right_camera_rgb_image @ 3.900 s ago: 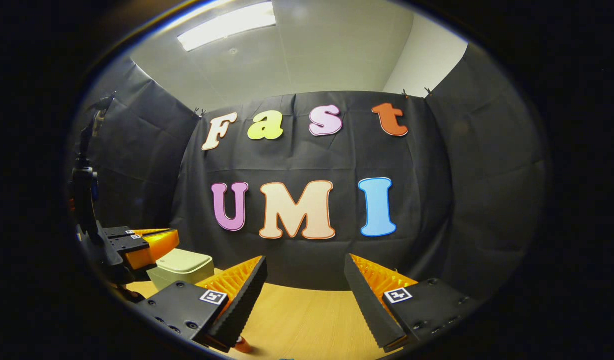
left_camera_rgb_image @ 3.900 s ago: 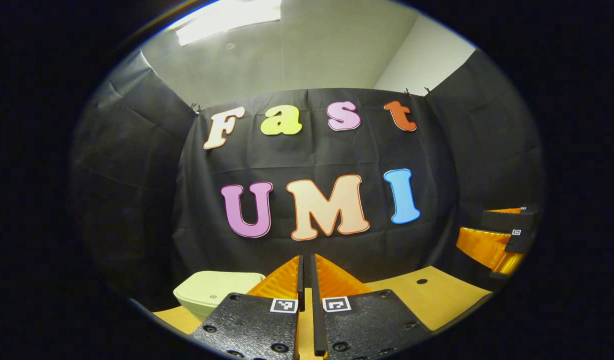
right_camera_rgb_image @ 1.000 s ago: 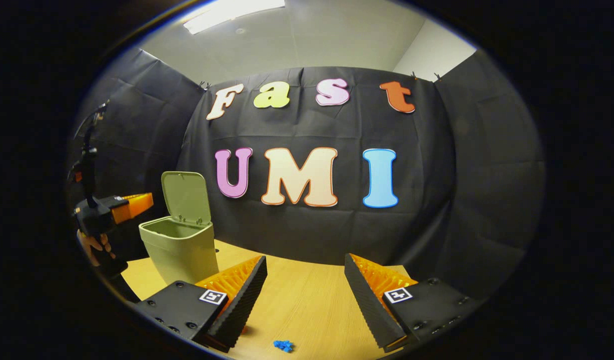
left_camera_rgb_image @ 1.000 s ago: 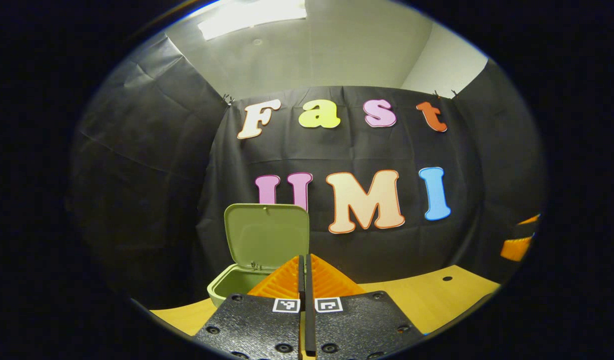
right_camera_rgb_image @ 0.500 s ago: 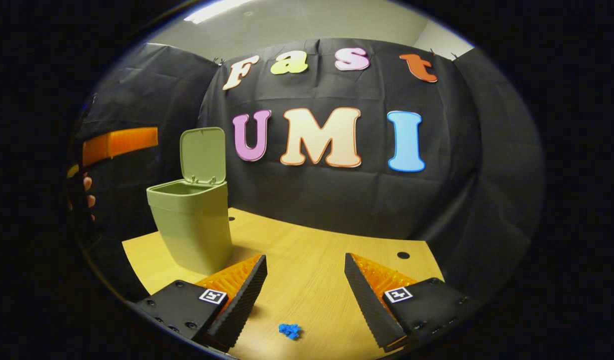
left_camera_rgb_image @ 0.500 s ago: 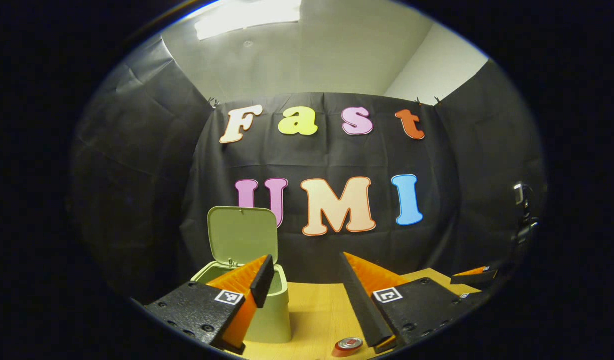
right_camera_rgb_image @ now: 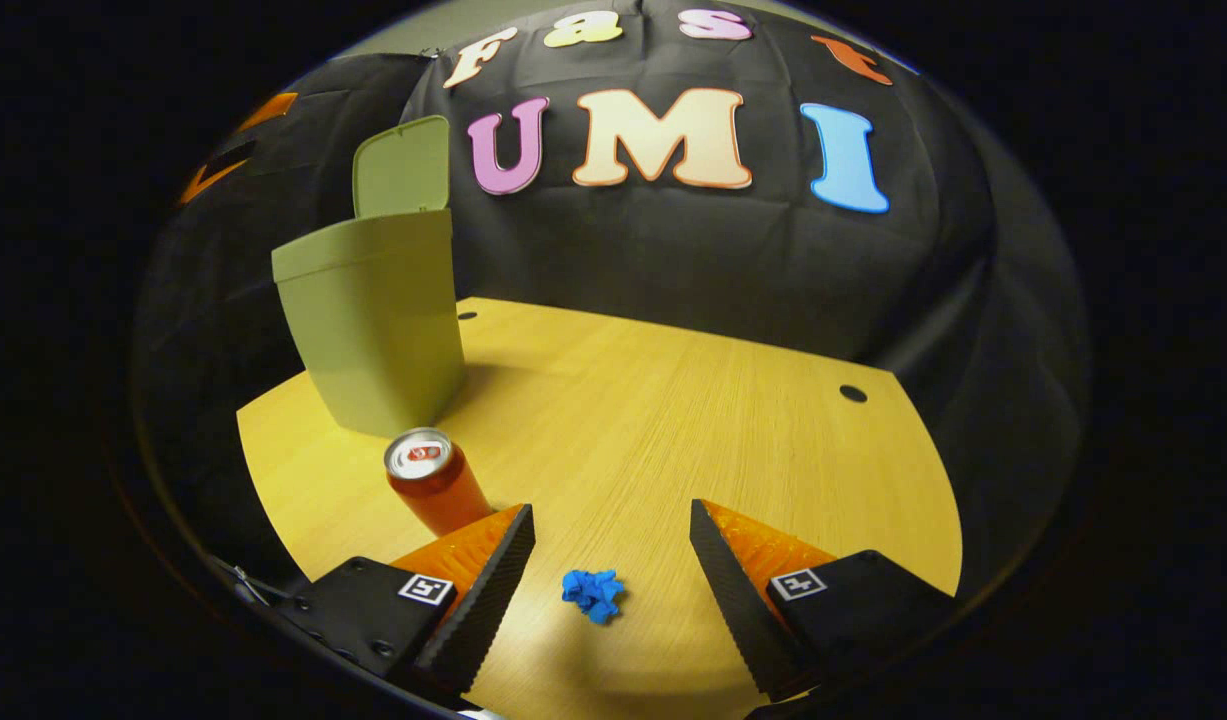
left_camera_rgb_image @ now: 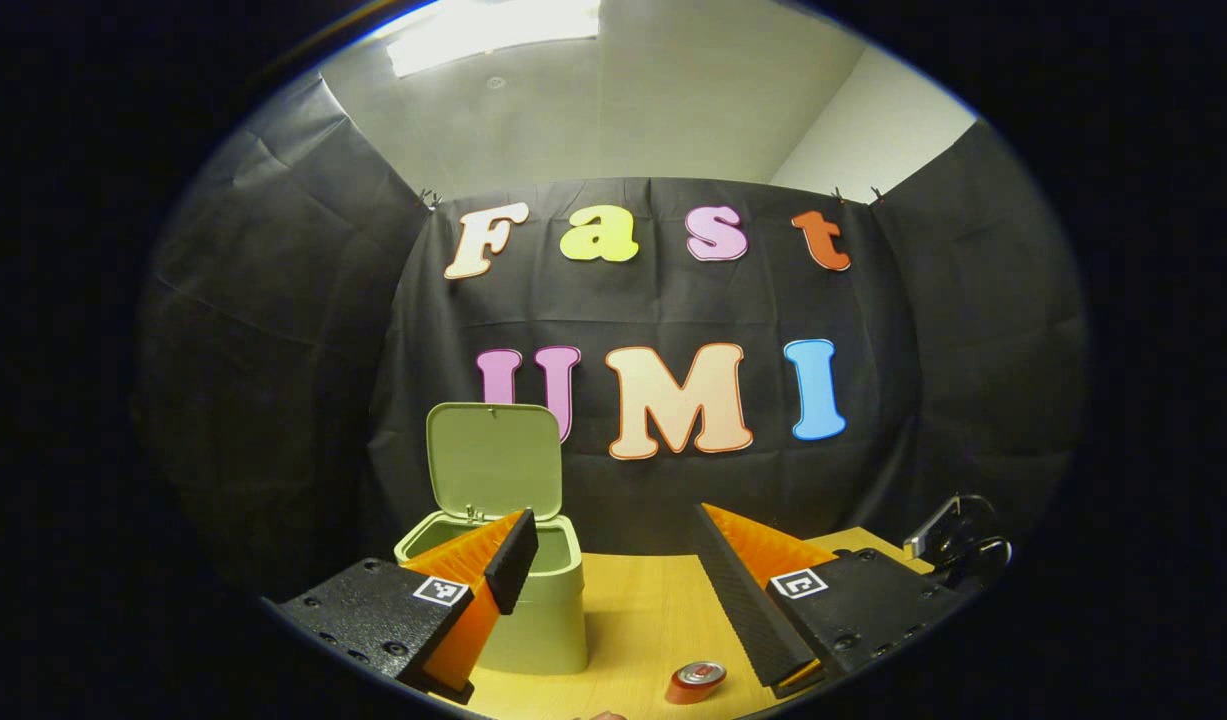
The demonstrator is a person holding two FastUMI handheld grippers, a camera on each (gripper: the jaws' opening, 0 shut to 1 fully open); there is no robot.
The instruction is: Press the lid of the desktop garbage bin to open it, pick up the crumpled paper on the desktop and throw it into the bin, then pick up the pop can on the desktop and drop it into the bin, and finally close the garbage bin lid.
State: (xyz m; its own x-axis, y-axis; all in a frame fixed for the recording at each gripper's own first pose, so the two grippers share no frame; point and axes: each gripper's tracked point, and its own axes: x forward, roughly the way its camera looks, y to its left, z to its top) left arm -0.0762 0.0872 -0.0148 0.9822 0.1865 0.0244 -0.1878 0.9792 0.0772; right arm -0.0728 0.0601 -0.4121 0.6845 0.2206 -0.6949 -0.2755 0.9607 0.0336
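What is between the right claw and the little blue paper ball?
Nothing. In the right gripper view, the crumpled blue paper lies on bare wooden table, right in the gap of the open right claw. The red can stands off to one side.

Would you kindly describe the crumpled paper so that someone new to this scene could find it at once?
Start from the light wooden tabletop, where a tall pale green plastic bin stands with its lid up. Nearer the camera than the bin stands an upright red drink can, and to the right of the can lies the small crumpled blue paper wad. It is the only blue, shapeless thing on the wood.
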